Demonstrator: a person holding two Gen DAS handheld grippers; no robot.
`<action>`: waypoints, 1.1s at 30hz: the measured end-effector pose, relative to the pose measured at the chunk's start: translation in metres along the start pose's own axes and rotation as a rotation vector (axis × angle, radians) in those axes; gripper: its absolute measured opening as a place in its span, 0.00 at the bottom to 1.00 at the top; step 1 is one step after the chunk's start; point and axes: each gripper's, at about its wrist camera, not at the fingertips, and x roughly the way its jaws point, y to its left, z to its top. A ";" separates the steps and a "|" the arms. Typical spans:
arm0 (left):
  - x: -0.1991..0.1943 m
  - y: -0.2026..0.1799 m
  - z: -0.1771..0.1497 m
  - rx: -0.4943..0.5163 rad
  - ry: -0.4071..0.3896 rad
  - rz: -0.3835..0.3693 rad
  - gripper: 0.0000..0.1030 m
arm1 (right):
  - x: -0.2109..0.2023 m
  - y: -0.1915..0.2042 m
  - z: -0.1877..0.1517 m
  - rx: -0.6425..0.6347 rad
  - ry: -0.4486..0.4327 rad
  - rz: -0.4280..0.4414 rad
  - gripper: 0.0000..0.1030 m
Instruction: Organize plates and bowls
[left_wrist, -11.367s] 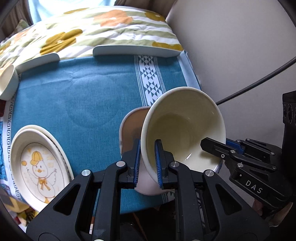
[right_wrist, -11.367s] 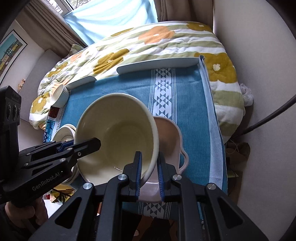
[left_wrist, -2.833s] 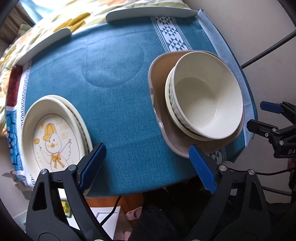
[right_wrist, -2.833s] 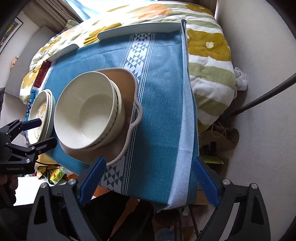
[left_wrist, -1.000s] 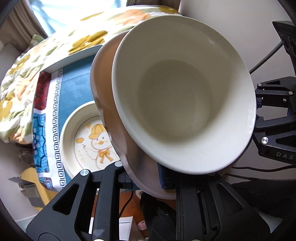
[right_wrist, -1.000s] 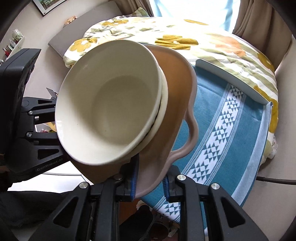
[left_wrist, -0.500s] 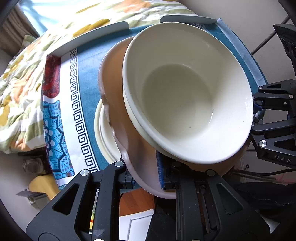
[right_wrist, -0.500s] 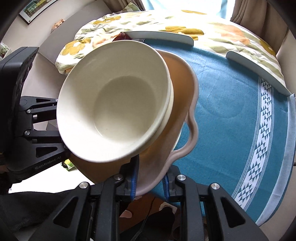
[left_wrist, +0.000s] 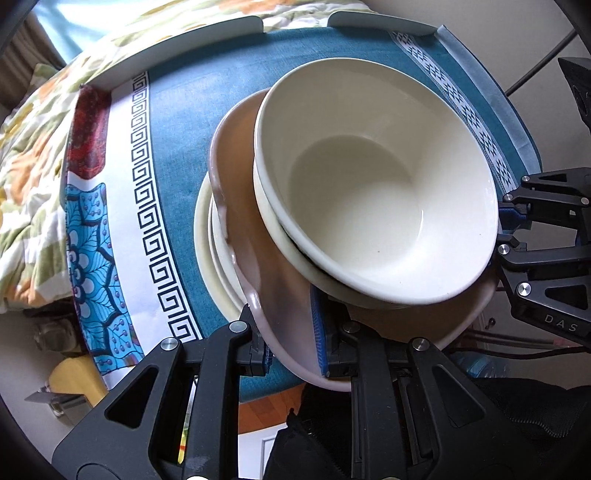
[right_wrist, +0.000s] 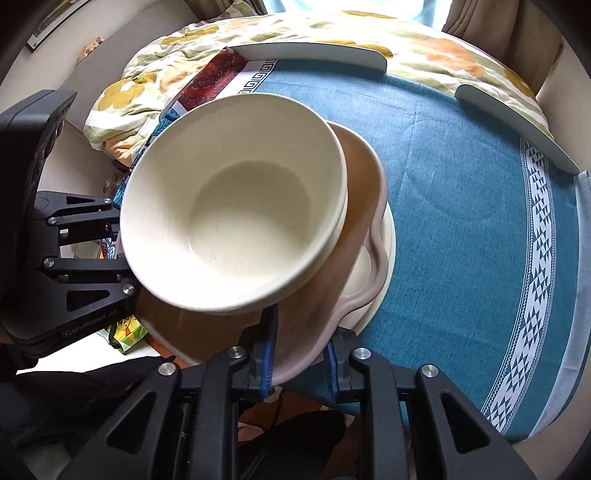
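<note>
A brown eared plate (left_wrist: 251, 236) carries two nested cream bowls (left_wrist: 369, 206). My left gripper (left_wrist: 290, 332) is shut on the plate's near rim. My right gripper (right_wrist: 301, 354) is shut on the rim at the opposite side, beside the ear (right_wrist: 376, 258). The load is tilted slightly and sits low over a stack of cream plates (left_wrist: 210, 236) on the blue cloth; I cannot tell whether it touches them. In the right wrist view the bowls (right_wrist: 236, 221) fill the middle, the brown plate (right_wrist: 362, 177) shows behind them, and the cream plates (right_wrist: 386, 266) peek out under the ear.
The blue tablecloth (right_wrist: 461, 221) covers a small table with white raised rails (right_wrist: 314, 51) along its far side. A floral quilt (left_wrist: 29, 147) lies beyond. A patterned white and blue cloth border (left_wrist: 147, 206) runs by the plates. The table's near edge is right below both grippers.
Both grippers carried the brown plate with the bowls across the table and down over the cream plates. The duck picture on the top cream plate is now covered.
</note>
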 end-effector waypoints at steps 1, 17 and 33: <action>0.001 -0.001 0.000 -0.002 -0.005 0.002 0.14 | 0.001 -0.001 -0.001 0.007 0.000 0.000 0.20; 0.004 -0.003 0.007 -0.050 0.071 0.010 0.17 | 0.000 -0.001 0.004 -0.017 -0.015 -0.031 0.20; 0.000 -0.017 0.010 -0.039 0.127 0.022 0.49 | -0.001 -0.002 0.005 0.003 -0.011 -0.023 0.20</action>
